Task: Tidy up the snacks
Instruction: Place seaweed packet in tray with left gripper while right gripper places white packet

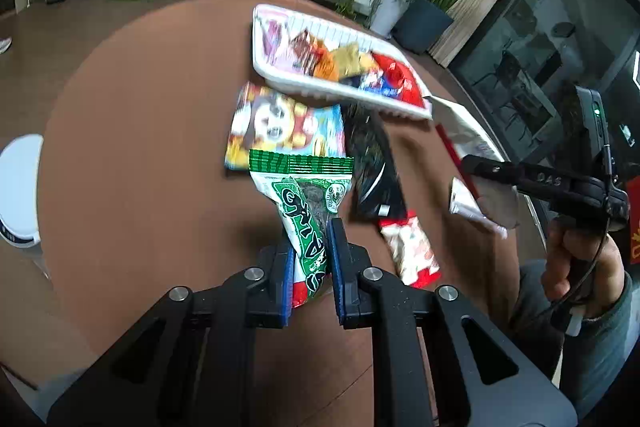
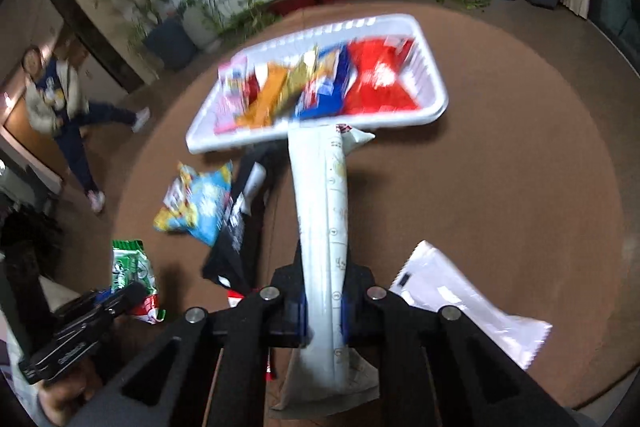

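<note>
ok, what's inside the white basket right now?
The white basket holds upright snack packets: pink at one end, then orange, gold and blue, with a large red bag at the other end. Anything beneath them, and the basket floor, is covered.

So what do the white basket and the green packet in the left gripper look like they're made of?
The white basket looks like moulded plastic: matte, with slotted walls and a thick rolled rim. The green packet looks like thin glossy plastic film: printed, with a crimped top seal, and it creases where the fingers pinch it.
</note>
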The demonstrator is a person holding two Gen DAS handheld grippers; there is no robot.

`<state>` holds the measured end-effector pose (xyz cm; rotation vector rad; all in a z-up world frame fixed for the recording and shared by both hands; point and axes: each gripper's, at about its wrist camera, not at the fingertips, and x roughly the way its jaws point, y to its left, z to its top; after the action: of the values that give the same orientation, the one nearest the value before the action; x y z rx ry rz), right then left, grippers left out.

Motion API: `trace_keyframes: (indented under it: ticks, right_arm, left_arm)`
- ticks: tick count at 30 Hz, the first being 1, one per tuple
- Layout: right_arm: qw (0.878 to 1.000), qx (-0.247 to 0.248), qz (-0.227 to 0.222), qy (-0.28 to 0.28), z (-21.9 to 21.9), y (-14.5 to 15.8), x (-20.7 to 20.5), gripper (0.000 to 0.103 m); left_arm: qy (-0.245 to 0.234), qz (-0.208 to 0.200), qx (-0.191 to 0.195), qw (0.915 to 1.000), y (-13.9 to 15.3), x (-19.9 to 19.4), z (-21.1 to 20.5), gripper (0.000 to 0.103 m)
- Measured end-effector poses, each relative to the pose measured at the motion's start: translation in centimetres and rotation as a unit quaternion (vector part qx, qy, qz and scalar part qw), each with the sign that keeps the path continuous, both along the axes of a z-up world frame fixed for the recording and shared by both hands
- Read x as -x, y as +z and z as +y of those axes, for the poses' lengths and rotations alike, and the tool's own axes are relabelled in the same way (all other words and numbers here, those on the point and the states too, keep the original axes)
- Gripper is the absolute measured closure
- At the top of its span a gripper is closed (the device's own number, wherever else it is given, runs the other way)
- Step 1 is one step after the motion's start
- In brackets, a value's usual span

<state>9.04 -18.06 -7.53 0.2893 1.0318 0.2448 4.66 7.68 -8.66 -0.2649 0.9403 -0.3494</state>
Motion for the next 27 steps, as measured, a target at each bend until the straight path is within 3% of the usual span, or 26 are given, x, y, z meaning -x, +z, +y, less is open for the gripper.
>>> trace_keyframes:
  ticks: [8, 14, 19, 27]
  right_arm:
    - [0.998, -0.042, -0.030, -0.044, -4.6, 3.8, -5.0, 0.090]
    - [0.997, -0.051, -0.040, -0.040, -3.8, 5.0, -10.9, 0.090]
    - [0.999, -0.038, -0.034, -0.019, -1.0, 4.4, -15.1, 0.090]
    - [1.000, -0.017, 0.007, -0.015, 0.9, 0.7, -19.2, 0.090]
  left_arm:
    - [-0.009, -0.051, -0.032, 0.9982, 6.0, -6.2, -0.2, 0.089]
    - [-0.030, -0.057, -0.060, 0.9961, 8.5, -13.9, -2.0, 0.089]
    - [-0.046, -0.045, -0.079, 0.9948, 7.9, -19.6, -4.5, 0.089]
    - [-0.052, -0.013, -0.104, 0.9931, 3.5, -25.7, -7.8, 0.089]
